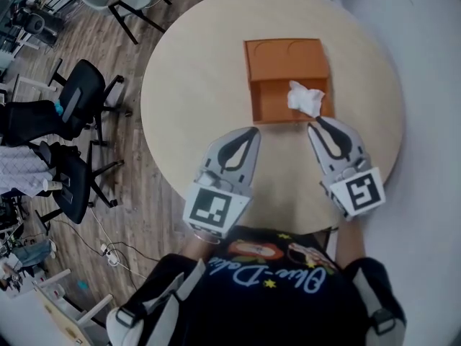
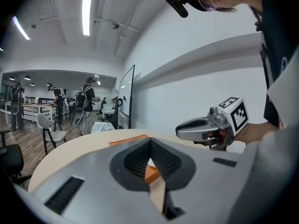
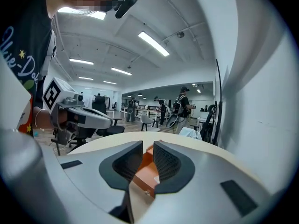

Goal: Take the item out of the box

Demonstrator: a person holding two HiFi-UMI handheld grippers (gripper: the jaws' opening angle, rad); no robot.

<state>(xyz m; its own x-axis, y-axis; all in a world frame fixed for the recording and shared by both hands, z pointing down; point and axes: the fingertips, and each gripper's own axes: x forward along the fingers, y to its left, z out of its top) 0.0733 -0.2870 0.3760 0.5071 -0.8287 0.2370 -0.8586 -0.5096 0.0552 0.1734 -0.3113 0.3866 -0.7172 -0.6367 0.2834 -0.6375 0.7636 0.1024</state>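
ok, i read left gripper (image 1: 251,131) jaws tips together, empty | right gripper (image 1: 315,125) jaws slightly apart, empty, near box (image 1: 277,60) | white crumpled item (image 1: 305,98) inside box, right side | box on worktop (image 1: 194,85)

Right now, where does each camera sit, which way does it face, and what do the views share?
Head view: on the person's head, facing steeply down at the table and orange box; shows torso, left gripper, right gripper.
Left gripper view: on the left gripper, facing along its closed jaws across the table; shows the right gripper.
Right gripper view: on the right gripper, facing along its slightly parted jaws; shows the left gripper.
Shared: all three see the orange box.
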